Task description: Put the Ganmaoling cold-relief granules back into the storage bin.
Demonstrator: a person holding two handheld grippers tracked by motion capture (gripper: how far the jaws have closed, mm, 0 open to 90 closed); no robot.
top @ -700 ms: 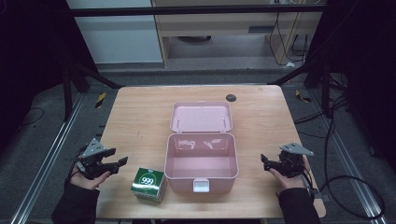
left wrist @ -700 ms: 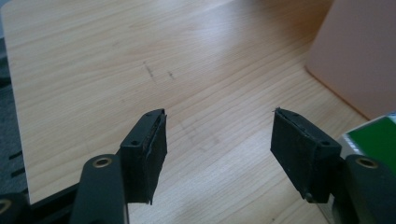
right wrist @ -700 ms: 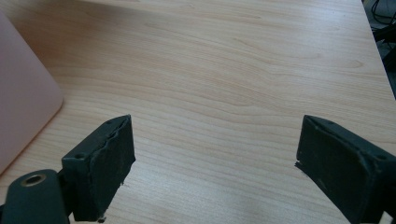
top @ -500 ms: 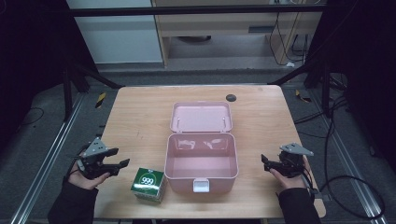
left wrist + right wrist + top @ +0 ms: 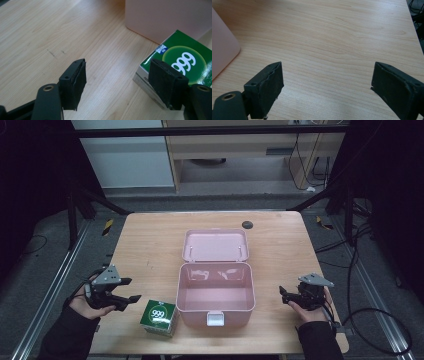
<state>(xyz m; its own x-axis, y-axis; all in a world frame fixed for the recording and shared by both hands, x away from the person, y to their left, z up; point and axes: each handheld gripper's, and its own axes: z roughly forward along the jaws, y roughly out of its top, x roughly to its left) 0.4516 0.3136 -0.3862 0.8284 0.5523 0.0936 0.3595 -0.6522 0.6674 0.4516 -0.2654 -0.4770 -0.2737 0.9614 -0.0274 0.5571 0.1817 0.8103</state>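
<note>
A pink plastic box [image 5: 216, 311] stands open at the table's middle, its lid [image 5: 216, 245] laid back behind it and its inside bare. A green carton marked 999 [image 5: 160, 316] sits just left of the box's front corner. My left gripper [image 5: 131, 290] hovers open just left of the carton. In the left gripper view, the left gripper [image 5: 117, 62] has bare wood between its jaws, and the green carton [image 5: 185, 57] lies behind the right-hand jaw, close to the pink box [image 5: 165, 17]. My right gripper [image 5: 282, 296] is held open right of the box, apart from it. In the right gripper view, the right gripper [image 5: 327, 65] spans only wood, with the pink box [image 5: 222, 47] at the left edge.
The wooden table [image 5: 150, 245] has a small dark round inset [image 5: 247, 224] near its far edge. Black frame bars and cables stand around the table, with metal rails along both sides on the floor.
</note>
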